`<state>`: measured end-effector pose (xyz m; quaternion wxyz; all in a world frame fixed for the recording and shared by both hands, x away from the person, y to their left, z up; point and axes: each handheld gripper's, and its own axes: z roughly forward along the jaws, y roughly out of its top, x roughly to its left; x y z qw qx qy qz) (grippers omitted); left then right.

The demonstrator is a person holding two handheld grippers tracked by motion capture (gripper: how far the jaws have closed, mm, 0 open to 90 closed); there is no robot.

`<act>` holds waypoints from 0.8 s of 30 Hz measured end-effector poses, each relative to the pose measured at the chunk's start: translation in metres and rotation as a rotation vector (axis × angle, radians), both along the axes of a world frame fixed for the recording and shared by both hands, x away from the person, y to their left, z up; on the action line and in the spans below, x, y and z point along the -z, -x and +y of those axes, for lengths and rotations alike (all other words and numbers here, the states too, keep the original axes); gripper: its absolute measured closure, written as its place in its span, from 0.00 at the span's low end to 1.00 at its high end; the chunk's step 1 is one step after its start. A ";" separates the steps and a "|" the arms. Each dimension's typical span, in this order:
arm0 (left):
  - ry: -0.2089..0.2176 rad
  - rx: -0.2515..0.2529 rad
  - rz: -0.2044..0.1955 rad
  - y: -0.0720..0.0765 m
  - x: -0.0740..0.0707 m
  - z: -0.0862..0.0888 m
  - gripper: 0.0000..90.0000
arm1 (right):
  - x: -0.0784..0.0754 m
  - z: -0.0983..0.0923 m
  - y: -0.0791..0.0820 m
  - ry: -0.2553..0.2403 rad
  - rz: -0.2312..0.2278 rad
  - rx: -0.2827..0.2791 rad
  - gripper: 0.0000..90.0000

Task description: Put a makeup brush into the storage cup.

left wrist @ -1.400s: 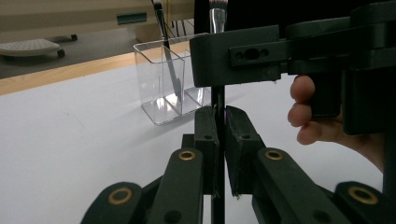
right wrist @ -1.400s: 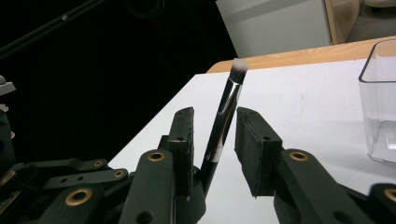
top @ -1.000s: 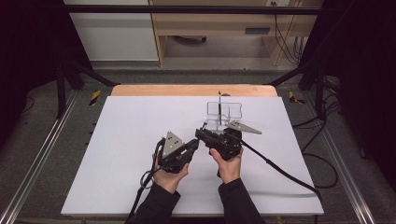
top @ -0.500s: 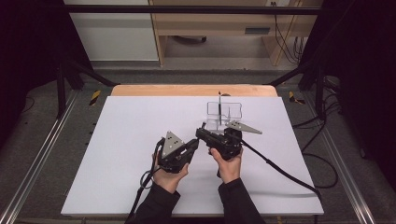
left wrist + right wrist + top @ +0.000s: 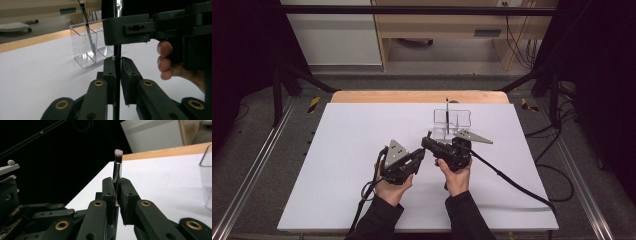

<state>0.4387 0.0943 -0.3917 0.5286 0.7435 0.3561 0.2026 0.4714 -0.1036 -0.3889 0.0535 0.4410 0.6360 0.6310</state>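
While one dark brush already stands in the clear plastic organizer right of centre, both the left gripper and right gripper are clamped on the slim black-handled makeup brush mid-frame, so I'd guess dropping it in is what's left.

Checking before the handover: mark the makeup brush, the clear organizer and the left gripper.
makeup brush (image 5: 118, 155), right gripper view, bristle tip.
clear organizer (image 5: 80, 41), left gripper view, front wall.
left gripper (image 5: 117, 70), left gripper view, between its fingertips.
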 end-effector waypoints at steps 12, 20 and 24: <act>-0.056 0.039 0.001 -0.003 -0.007 0.011 0.64 | -0.004 -0.005 0.000 0.034 -0.048 0.015 0.93; -0.069 0.075 -0.002 -0.004 -0.011 0.024 0.46 | -0.007 -0.008 0.000 0.064 -0.079 0.017 0.93; -0.072 0.072 -0.002 -0.005 -0.011 0.033 0.37 | -0.009 -0.010 0.001 0.084 -0.094 0.019 0.93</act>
